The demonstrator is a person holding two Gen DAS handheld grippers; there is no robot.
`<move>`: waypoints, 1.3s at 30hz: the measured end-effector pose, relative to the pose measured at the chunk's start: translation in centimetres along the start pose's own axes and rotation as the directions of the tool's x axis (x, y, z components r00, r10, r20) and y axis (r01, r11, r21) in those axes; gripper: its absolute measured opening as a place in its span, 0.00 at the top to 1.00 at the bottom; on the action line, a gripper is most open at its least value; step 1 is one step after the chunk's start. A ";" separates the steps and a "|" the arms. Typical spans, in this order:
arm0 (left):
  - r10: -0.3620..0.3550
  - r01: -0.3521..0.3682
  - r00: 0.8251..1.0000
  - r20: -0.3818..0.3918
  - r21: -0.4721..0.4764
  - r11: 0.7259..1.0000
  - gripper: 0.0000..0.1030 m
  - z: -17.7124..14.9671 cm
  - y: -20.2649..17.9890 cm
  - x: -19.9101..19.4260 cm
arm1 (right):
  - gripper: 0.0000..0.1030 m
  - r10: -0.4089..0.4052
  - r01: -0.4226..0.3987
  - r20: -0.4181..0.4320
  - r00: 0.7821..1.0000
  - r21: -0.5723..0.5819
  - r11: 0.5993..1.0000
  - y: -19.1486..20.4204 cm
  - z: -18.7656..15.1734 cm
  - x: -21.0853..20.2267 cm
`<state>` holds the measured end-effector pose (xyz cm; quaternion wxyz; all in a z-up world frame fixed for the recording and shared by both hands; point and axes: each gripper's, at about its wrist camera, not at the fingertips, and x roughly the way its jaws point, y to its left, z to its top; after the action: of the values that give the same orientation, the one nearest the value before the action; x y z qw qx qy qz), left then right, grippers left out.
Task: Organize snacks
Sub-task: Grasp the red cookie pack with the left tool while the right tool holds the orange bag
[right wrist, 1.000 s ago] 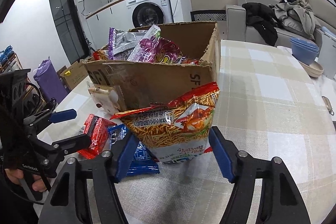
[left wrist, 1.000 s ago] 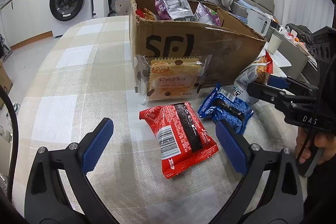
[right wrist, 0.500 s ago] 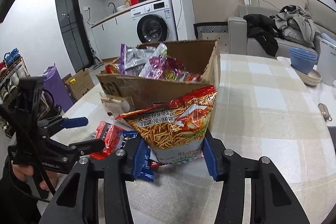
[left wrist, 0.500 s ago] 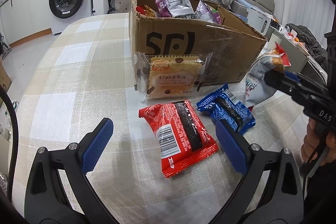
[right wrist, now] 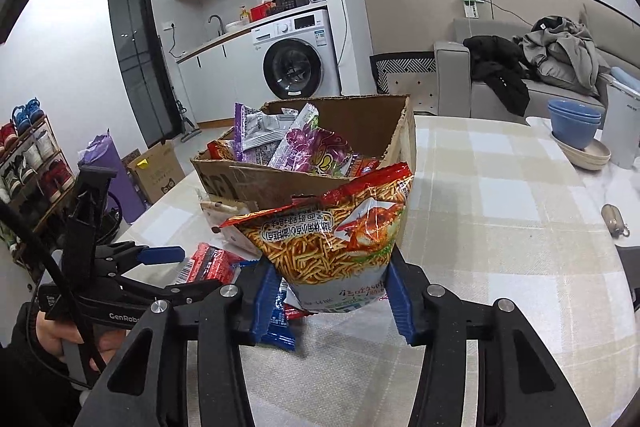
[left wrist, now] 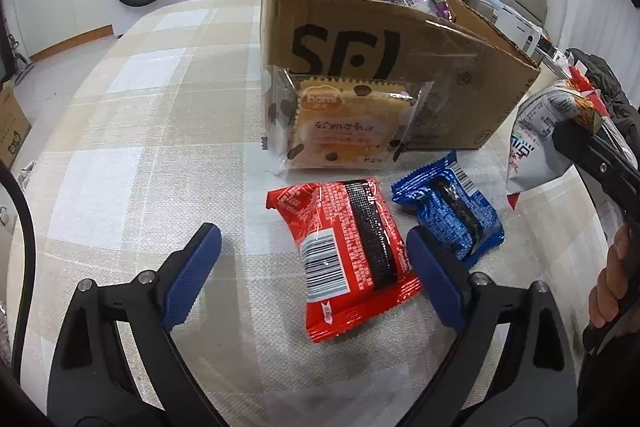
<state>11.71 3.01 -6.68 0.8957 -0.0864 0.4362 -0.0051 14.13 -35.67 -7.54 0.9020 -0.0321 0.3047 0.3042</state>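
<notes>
The checked bench carried the cardboard box, stuffed with snack packets. Against its near wall leaned the clear biscuit pack. My right fingers were clenched on the lower end of the noodle-snack bag, held upright and clear of the bench beside the box's corner. In front of the biscuits lay the red packet and, just beside it, the blue packet. My left fingers had just narrowed slightly, released and spread wide above the red packet.
</notes>
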 end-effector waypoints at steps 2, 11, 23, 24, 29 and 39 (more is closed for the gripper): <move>0.033 -0.033 0.999 0.010 0.006 0.999 0.09 -0.2 -0.1 -0.3 | 0.52 -0.001 0.001 0.002 1.000 0.000 1.000 -0.1 0.0 -0.1; 0.012 -0.012 1.000 0.001 0.057 0.998 0.15 -0.2 -1.5 -0.1 | 0.52 -0.002 0.001 0.008 1.000 0.007 1.000 -0.3 0.0 -0.3; -0.031 0.029 0.999 0.026 0.059 0.998 0.56 -0.7 -1.9 -0.5 | 0.52 0.001 -0.001 0.017 1.000 0.006 1.000 -0.3 0.2 -0.4; -0.035 0.033 0.999 0.028 0.059 0.998 0.56 -0.7 -1.9 -0.7 | 0.52 0.001 -0.001 0.018 1.000 0.005 1.000 -0.3 0.2 -0.5; -0.045 0.041 0.998 0.050 0.075 0.996 0.56 -0.8 -2.3 -1.2 | 0.52 0.003 -0.003 0.020 1.000 0.004 1.000 -0.2 0.3 -0.5; -0.071 0.064 0.991 0.118 0.060 0.996 0.56 0.0 -1.6 -4.0 | 0.52 0.013 -0.013 0.048 0.999 0.007 1.000 -0.3 0.4 -1.3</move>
<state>9.35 1.81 -3.33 0.9216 -0.0762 0.3782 -0.0423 13.70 -36.45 -6.53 0.9072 -0.0195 0.2842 0.3096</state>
